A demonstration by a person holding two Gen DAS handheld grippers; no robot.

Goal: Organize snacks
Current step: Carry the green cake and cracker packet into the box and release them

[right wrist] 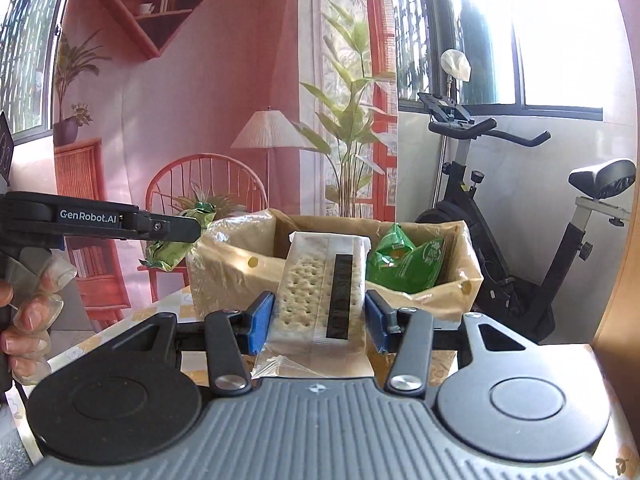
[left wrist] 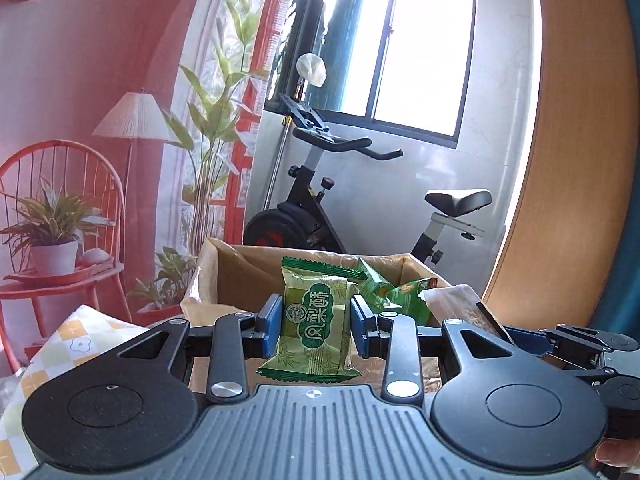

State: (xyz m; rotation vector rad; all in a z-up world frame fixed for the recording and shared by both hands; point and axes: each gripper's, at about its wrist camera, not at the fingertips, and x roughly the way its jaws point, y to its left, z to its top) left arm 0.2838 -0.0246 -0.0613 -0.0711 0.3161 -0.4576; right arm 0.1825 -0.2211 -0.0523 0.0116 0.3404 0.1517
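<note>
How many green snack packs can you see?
3: one in the left gripper, the held pack, and two inside the box, a small pack beside a bigger bag. More may be hidden below.

We see glossy green foil pack (left wrist: 312,320), clear plastic cracker wrap (right wrist: 324,292), matt cardboard box (right wrist: 440,300) w/ shiny tape.

The box (right wrist: 424,300) stands on the table (right wrist: 176,304) with a pouch (right wrist: 404,260) in its right part — before it the right gripper (right wrist: 320,322) holds the crackers (right wrist: 320,292), left of it the left gripper (right wrist: 176,234) holds a packet (right wrist: 168,254) — a bike (right wrist: 520,240) behind.
</note>
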